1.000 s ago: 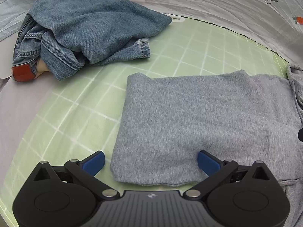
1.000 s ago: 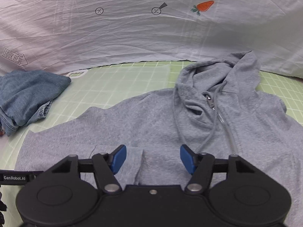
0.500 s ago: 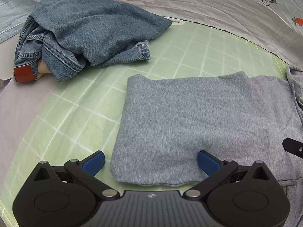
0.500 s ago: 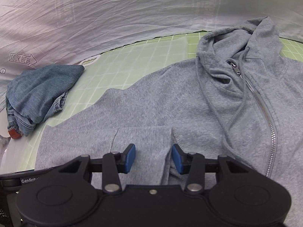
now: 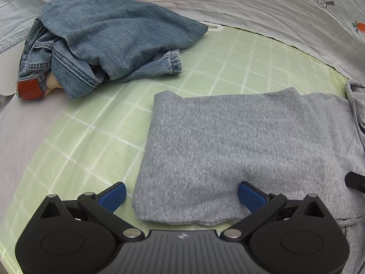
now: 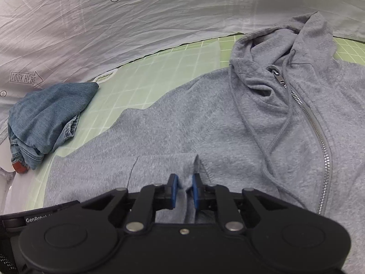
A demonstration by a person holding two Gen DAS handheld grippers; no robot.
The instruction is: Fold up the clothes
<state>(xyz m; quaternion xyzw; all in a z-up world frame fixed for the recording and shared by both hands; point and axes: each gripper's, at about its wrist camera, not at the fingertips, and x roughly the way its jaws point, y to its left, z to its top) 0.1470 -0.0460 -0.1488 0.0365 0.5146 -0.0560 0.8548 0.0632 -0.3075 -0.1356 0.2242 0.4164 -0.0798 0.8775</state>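
The grey zip hoodie (image 6: 262,123) lies face up on the green grid mat (image 5: 75,137) that covers the bench, its hood toward the far edge and the zipper running down the front. One sleeve is already turned in across the body, so the side seen by the left wrist camera ends in a straight folded edge. That flat, squared-off layout looks deliberate: with the sleeve tucked in, the garment can be folded again as a rectangle. A crumpled pair of blue jeans (image 5: 109,43) sits well apart at the far left corner of the mat, probably waiting its turn and kept clear of the folding area. A wrinkled white sheet (image 6: 136,22) printed with carrots and small marks lies beyond the mat.

The right gripper (image 6: 184,188) is low over the folded sleeve, and its blue fingers (image 6: 173,189) are closing, nearly together, with a raised ridge of grey fabric pinched between them. The pads appear to press on the cloth from both sides, so I judge this to be a grasp on the cuff end of the sleeve, taken to lift or reposition it for the next fold.

The left gripper (image 5: 182,196) hovers at the near corner of the hoodie with its fingers (image 5: 113,195) wide apart. One finger is off the cloth over the mat, the other above the grey fabric; nothing is clamped. It seems poised to take the hem edge.
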